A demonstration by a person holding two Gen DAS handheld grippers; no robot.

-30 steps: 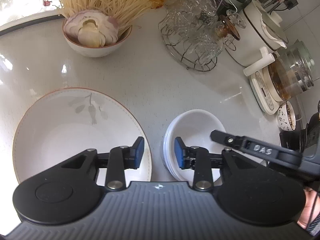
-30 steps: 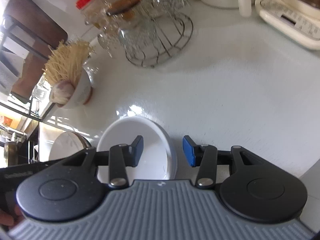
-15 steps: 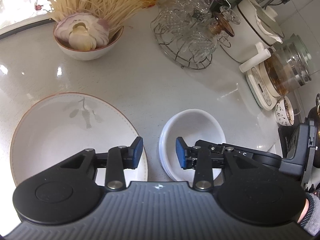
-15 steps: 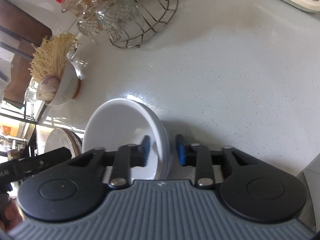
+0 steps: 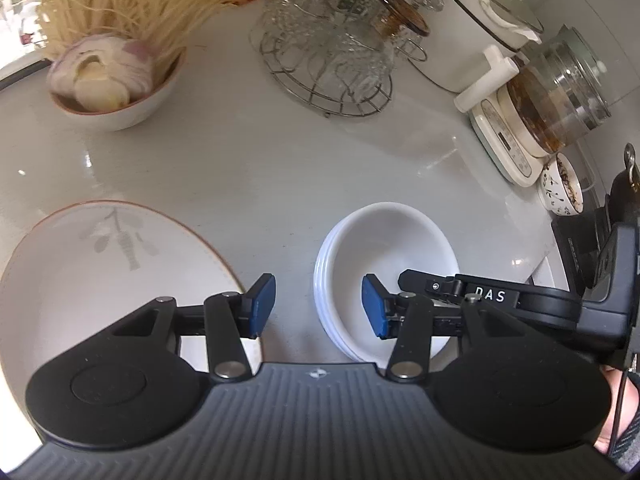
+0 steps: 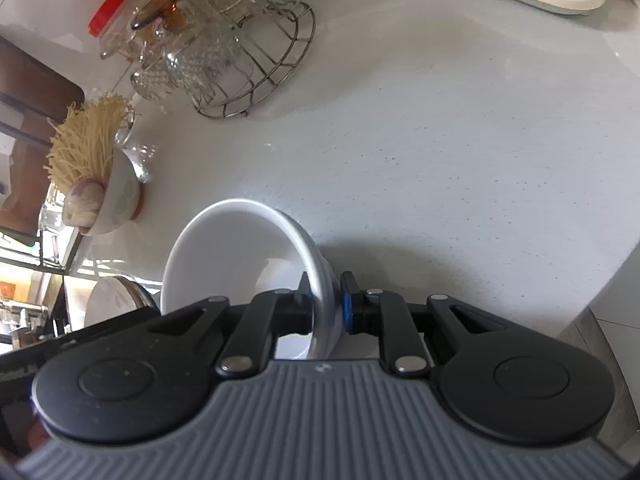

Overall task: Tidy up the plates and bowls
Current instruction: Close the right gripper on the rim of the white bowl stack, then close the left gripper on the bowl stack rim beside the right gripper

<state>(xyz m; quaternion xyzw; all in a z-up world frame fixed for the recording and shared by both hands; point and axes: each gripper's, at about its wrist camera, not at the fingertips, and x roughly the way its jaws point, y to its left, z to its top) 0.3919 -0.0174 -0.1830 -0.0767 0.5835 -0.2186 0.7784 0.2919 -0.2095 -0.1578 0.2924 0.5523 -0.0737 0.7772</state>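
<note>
A stack of white bowls (image 5: 384,248) sits on the pale counter, right of a large plate (image 5: 92,280) with a brown rim and a leaf print. My left gripper (image 5: 318,307) hovers over the gap between plate and stack, its jaws opening; the near left edge of the stack lies below them, untouched. My right gripper (image 6: 326,300) is closing, its blue pads pressing on the near rim of the bowl stack (image 6: 232,256), one pad inside and one outside. One of its fingers (image 5: 480,294) reaches over the stack in the left wrist view.
At the back stand a bowl of noodles and onion (image 5: 116,92), a wire rack of glasses (image 5: 332,60), a white pot (image 5: 472,20) and a glass kettle (image 5: 552,96). A small patterned cup (image 5: 562,188) is at the right. The counter edge (image 6: 592,300) runs close on the right.
The right jaws, open around the rim a second ago, have shut on the bowl stack's rim. The left jaws have spread wider and the left gripper has shifted a little.
</note>
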